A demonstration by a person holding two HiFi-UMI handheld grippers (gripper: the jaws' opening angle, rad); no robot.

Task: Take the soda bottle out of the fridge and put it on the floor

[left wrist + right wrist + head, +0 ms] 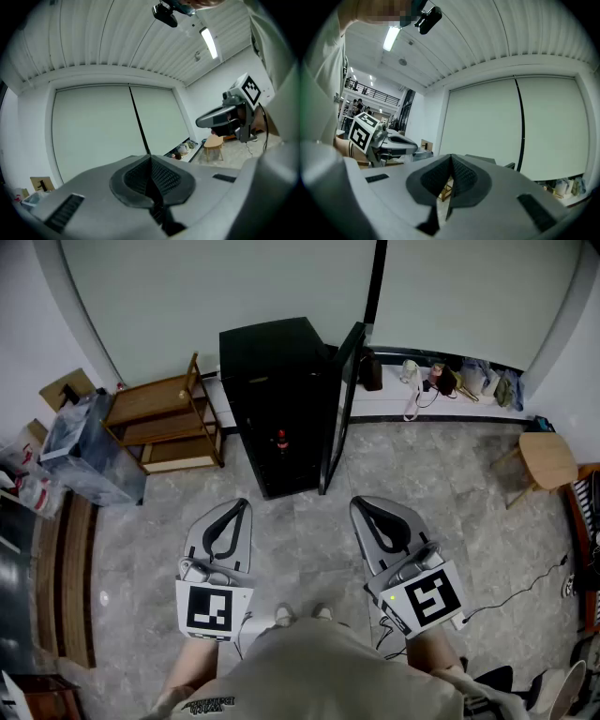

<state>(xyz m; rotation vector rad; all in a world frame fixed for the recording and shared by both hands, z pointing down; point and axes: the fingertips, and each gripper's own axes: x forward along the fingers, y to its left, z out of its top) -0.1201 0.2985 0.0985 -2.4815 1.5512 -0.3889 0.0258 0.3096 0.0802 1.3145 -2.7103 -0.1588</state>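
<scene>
A small black fridge (277, 404) stands against the far wall with its door (339, 404) swung open to the right. Inside it a soda bottle (280, 442) with a red label stands upright on a lower shelf. My left gripper (242, 505) and right gripper (358, 505) hover side by side over the floor, short of the fridge, both shut and empty. In the left gripper view the jaws meet with nothing between them, left gripper (150, 161). The right gripper view shows the same, right gripper (451, 159), with the fridge top (487, 161) just beyond.
A wooden shelf rack (164, 423) stands left of the fridge, with a grey bin (89, 451) and cardboard boxes (66, 387) further left. A wooden stool (544, 460) is at the right. Small items (450, 379) line the window ledge. A cable (525, 592) lies on the tiled floor (291, 549).
</scene>
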